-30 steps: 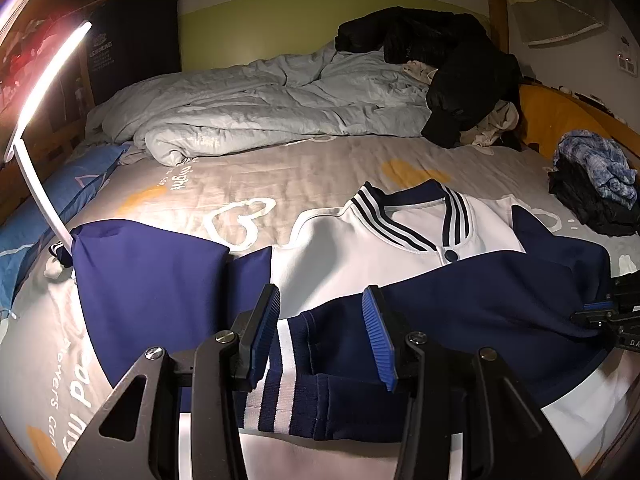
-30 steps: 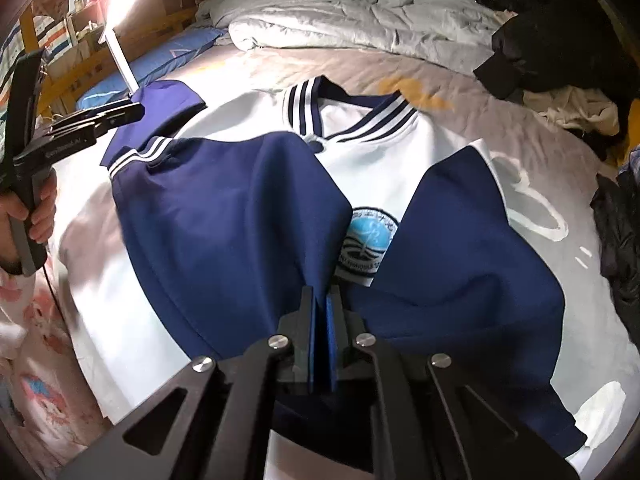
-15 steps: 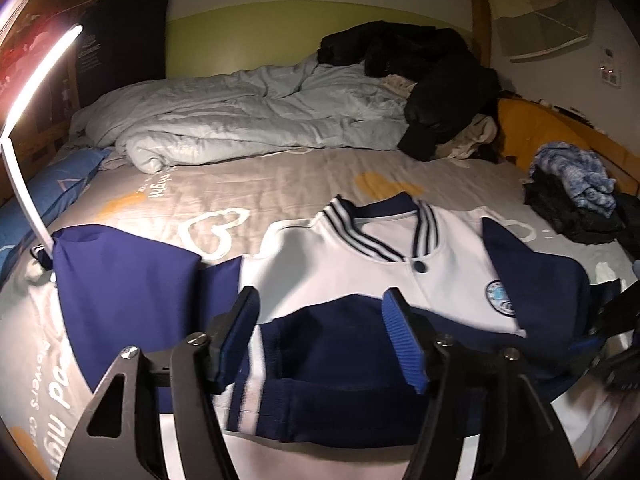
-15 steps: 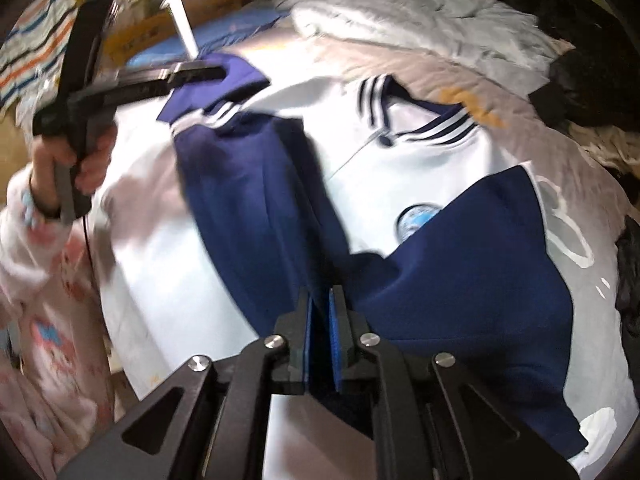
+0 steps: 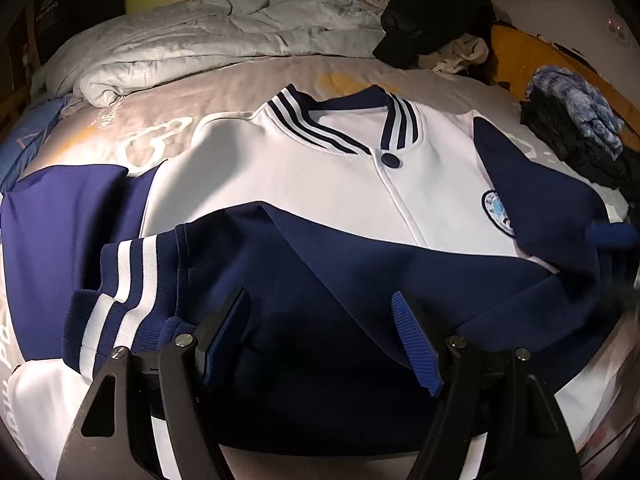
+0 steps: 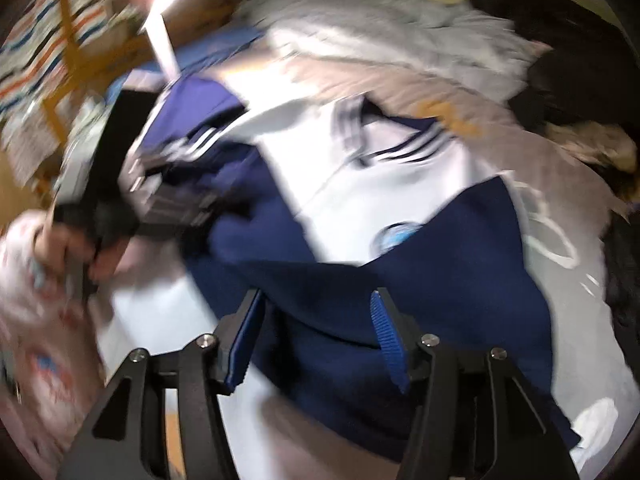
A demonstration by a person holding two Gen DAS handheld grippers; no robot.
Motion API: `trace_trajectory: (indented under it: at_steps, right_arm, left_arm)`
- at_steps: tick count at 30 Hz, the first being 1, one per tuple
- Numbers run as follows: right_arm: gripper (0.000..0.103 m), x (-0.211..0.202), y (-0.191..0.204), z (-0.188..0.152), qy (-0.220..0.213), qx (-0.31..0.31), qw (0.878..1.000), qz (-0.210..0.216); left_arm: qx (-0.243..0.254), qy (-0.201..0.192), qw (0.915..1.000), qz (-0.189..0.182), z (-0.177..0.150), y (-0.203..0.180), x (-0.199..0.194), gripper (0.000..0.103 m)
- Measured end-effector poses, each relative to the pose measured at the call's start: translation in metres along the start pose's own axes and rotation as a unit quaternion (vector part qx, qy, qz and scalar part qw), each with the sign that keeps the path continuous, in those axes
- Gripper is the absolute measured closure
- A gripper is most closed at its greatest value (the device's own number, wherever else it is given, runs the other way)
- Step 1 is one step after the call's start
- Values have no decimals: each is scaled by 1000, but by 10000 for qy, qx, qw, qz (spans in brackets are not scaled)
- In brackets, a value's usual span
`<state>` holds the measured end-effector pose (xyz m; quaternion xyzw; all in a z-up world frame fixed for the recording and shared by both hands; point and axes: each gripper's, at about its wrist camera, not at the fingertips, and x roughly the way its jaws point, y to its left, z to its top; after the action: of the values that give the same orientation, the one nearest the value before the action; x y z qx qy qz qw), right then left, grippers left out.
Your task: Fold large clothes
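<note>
A white baseball-style jacket with navy sleeves and a striped navy-and-white collar [image 5: 320,184] lies front-up on the grey printed bed sheet [image 5: 248,80], both sleeves folded across its chest. The left hand-held gripper [image 5: 320,340] hovers low over the navy sleeve, just right of its striped cuff [image 5: 120,300]; its jaws have just been opening and stand wide, pads clear of the cloth. The right hand-held gripper [image 6: 316,340], in a blurred view, has also just been opening, half spread above the other navy sleeve, gripping nothing. Beyond both lie a crumpled pale-grey quilt [image 5: 224,36] and a heap of black clothes [image 5: 432,20].
</note>
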<state>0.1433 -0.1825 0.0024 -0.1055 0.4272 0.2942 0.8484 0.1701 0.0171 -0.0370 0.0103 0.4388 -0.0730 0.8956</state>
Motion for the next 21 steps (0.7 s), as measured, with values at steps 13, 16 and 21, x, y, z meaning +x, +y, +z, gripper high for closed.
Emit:
trace_trajectory:
  at_steps: [13, 16, 21]
  right_arm:
    - [42, 38, -52, 20, 339, 682, 9890, -1267]
    - [42, 61, -45, 17, 880, 470, 9919, -788]
    - [84, 68, -42, 17, 890, 360, 9921, -803]
  left_arm:
    - [139, -70, 9998, 135, -1, -2, -1, 31]
    - [95, -73, 9999, 59, -1, -1, -2, 31]
    - [158, -153, 9998, -33, 1, -1, -7, 32]
